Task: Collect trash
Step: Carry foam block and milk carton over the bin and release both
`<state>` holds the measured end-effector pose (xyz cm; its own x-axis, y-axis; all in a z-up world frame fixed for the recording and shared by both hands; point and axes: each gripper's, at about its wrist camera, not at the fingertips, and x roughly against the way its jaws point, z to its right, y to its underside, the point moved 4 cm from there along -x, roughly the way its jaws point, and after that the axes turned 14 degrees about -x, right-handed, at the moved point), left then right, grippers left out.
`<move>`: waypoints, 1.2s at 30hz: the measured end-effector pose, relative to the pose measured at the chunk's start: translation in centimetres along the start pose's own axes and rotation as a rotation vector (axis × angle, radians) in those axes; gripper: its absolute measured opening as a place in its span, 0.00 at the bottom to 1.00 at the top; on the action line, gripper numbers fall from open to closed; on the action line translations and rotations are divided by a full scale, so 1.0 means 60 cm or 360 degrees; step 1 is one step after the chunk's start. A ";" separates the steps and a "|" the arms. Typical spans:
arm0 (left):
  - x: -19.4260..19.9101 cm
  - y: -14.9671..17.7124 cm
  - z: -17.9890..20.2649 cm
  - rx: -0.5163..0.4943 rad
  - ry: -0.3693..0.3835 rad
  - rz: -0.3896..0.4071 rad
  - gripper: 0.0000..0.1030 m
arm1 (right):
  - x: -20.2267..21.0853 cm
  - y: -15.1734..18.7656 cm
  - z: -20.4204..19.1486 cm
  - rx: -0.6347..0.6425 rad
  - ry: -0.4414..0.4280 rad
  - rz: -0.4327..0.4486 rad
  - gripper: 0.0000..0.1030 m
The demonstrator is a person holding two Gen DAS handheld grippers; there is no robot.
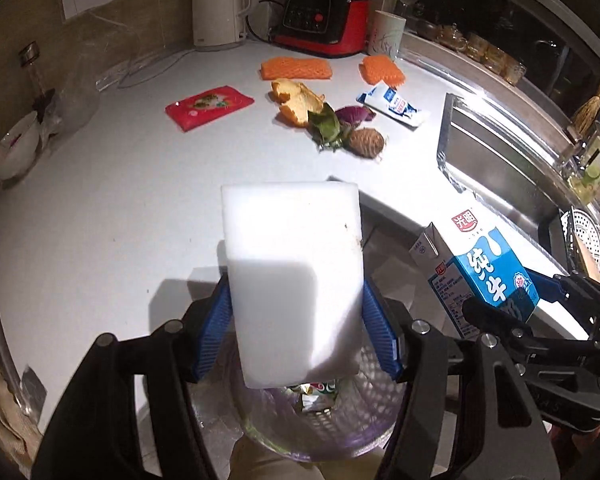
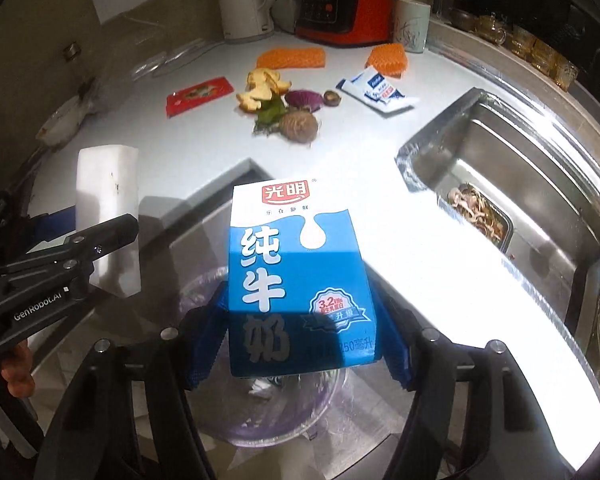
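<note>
Side by side, a white foam block (image 1: 292,280) is pinched in the left claw (image 1: 296,324) and a blue-and-white milk carton (image 2: 300,276) in the right claw (image 2: 300,336), both held above a lined waste bin (image 1: 316,420) beside the bench (image 1: 140,184), apparently for dropping. "光明" and "纯牛奶" are printed on the carton; "GenRobot.AI" is marked on the left claw. Peels (image 1: 296,100) and wrappers (image 1: 209,106) are left on the bench.

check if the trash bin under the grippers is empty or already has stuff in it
Not empty. Through the mesh of the trash bin, a crumpled green and silver wrapper lies inside, below the held white foam block.
</note>
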<state>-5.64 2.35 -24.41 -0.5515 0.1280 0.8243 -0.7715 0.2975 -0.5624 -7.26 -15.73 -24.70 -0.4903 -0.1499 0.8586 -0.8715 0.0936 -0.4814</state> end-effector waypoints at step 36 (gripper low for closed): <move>0.062 0.050 -0.001 0.0099 -0.0070 0.0058 0.88 | 0.015 0.070 -0.005 0.0241 -0.0075 -0.0025 0.66</move>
<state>-10.00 3.78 -23.01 -0.5917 0.0957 0.8005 -0.7684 0.2336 -0.5958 -11.38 -15.17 -25.88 -0.4734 -0.1964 0.8587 -0.8686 -0.0582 -0.4922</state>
